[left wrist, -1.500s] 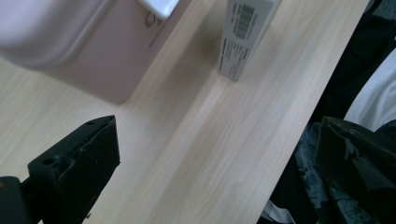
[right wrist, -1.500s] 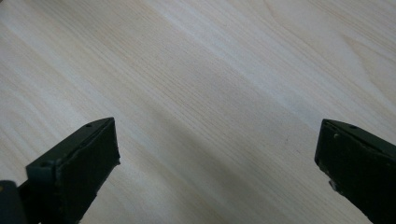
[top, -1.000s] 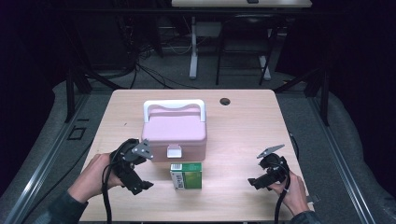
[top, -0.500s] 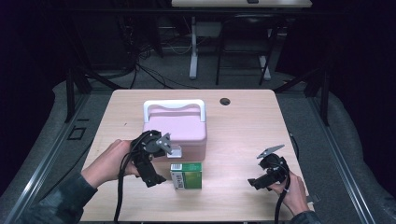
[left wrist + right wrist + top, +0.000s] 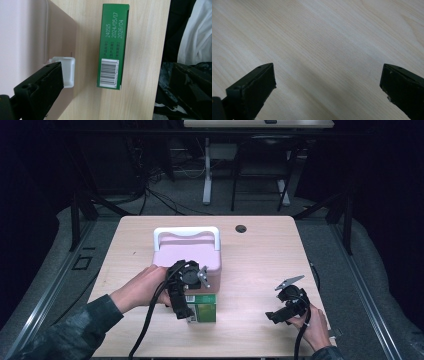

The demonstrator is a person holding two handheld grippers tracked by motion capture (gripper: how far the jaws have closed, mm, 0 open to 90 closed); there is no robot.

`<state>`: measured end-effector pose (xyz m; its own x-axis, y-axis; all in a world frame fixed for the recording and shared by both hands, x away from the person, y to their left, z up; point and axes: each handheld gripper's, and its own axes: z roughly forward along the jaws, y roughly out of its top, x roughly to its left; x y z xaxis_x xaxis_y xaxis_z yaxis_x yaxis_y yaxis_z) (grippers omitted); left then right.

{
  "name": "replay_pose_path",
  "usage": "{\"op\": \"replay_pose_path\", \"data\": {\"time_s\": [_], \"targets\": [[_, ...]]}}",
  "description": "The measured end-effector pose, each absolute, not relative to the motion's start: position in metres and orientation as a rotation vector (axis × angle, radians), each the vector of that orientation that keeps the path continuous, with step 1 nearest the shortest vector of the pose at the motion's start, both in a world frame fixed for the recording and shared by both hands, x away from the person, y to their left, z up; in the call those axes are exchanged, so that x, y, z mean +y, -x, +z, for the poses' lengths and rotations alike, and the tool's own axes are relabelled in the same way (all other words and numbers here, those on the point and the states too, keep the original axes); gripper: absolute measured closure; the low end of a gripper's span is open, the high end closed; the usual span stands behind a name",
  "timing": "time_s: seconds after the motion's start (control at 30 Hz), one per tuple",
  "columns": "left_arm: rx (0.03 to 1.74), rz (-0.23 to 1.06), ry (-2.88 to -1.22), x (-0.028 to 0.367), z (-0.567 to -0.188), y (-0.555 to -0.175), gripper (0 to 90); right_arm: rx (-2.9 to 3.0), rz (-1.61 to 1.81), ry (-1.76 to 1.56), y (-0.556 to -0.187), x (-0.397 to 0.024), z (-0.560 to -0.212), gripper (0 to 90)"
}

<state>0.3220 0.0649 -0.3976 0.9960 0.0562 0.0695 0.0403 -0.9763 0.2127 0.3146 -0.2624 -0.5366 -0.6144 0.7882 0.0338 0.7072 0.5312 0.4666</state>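
Note:
A small green carton (image 5: 203,309) lies on the wooden table (image 5: 260,255) just in front of a pink case (image 5: 187,255) with a white handle. My left gripper (image 5: 186,312) hangs over the carton's left end, jaws open. In the left gripper view the green carton (image 5: 113,47) with its barcode lies between the open jaws of my left gripper (image 5: 116,68), the pink case (image 5: 25,37) and its white latch (image 5: 66,71) by one jaw. My right gripper (image 5: 278,314) is open near the front right. In its own view my right gripper (image 5: 328,67) is open over bare wood.
A round cable hole (image 5: 241,228) sits at the table's back edge. The right half of the table is bare wood (image 5: 270,265). A dark floor with table legs and cables (image 5: 210,195) lies beyond. The table's front edge (image 5: 166,50) runs close beside the carton.
My left gripper has moved right from the front left of the table to the green carton, in front of the pink case. My right gripper has stayed still.

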Motion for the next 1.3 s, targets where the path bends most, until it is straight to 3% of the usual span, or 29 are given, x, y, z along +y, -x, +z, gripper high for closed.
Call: {"op": "replay_pose_path", "data": {"time_s": [0.23, 0.6, 0.8, 1.3], "targets": [[0.068, 0.085, -2.952, 0.056, -0.404, -0.323, 0.5, 2.593, 0.664, -1.28, -0.314, -0.262, -0.537, 0.0], [0.009, 0.072, -3.013, 0.04, -0.414, -0.324, 20.8, 2.601, 0.652, -1.265, -0.315, -0.262, -0.538, 0.0], [0.01, 0.06, -3.016, 0.035, -0.42, -0.328, 23.4, 2.605, 0.649, -1.264, -0.315, -0.262, -0.538, 0.0], [-0.012, 0.044, -3.059, 0.027, -0.429, -0.331, 45.4, 2.612, 0.646, -1.27, -0.315, -0.262, -0.539, 0.3]]}}
